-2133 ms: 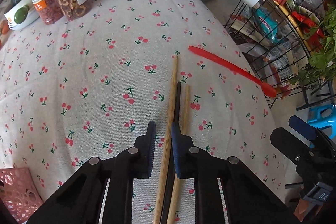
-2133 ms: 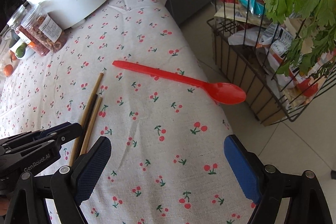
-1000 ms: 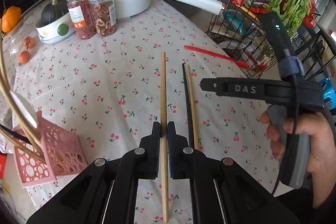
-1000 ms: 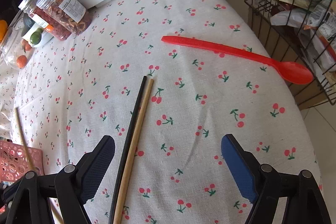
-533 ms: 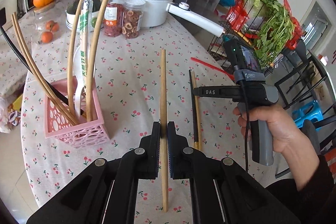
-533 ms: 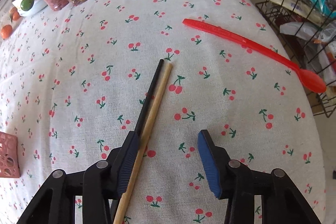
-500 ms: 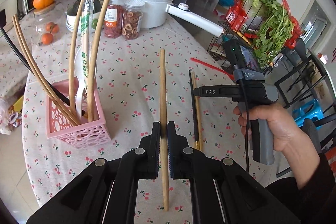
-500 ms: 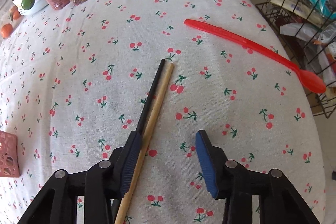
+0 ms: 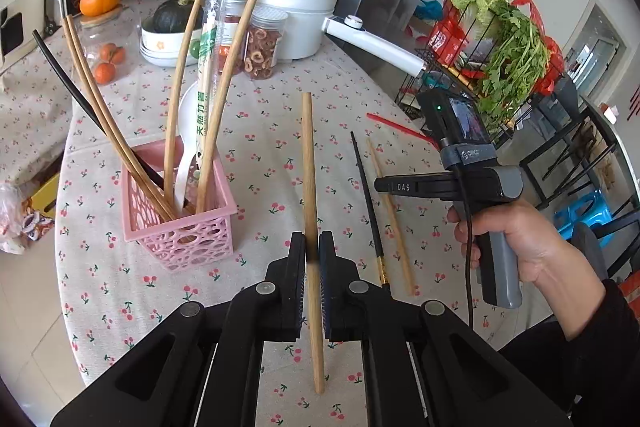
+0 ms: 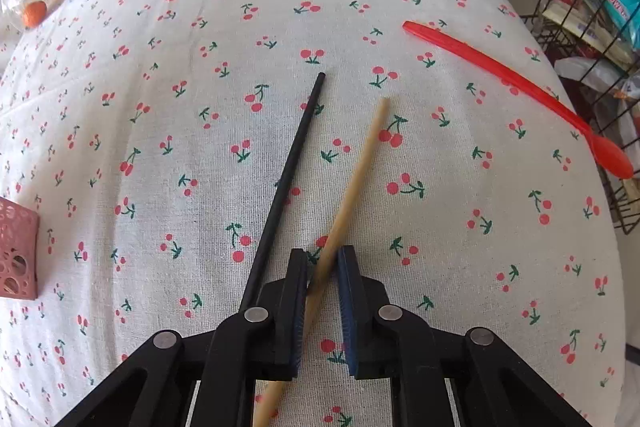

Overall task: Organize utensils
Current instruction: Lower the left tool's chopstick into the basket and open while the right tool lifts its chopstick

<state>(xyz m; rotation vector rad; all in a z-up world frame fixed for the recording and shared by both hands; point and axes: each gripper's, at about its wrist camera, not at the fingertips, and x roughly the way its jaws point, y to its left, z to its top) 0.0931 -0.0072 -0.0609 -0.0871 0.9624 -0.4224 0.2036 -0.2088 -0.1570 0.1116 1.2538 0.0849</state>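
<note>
Wooden chopstick (image 9: 310, 227) pinched between left gripper (image 9: 313, 259) jaws, long axis running straight ahead; pink basket (image 9: 180, 227) ahead-left, nearer this hand. Pale chopstick (image 10: 352, 183) crossing right gripper (image 10: 322, 267) jaws, just closing on it, angled ahead-right; black chopstick (image 10: 288, 171) left, outside.

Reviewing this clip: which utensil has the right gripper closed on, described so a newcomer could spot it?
Start at the cherry-print tablecloth, near the edge facing the wire rack. The right gripper has just been closing on a pale bamboo chopstick between its pads. Unlike the black chopstick beside it, it is light, blurred and angled away.
</note>
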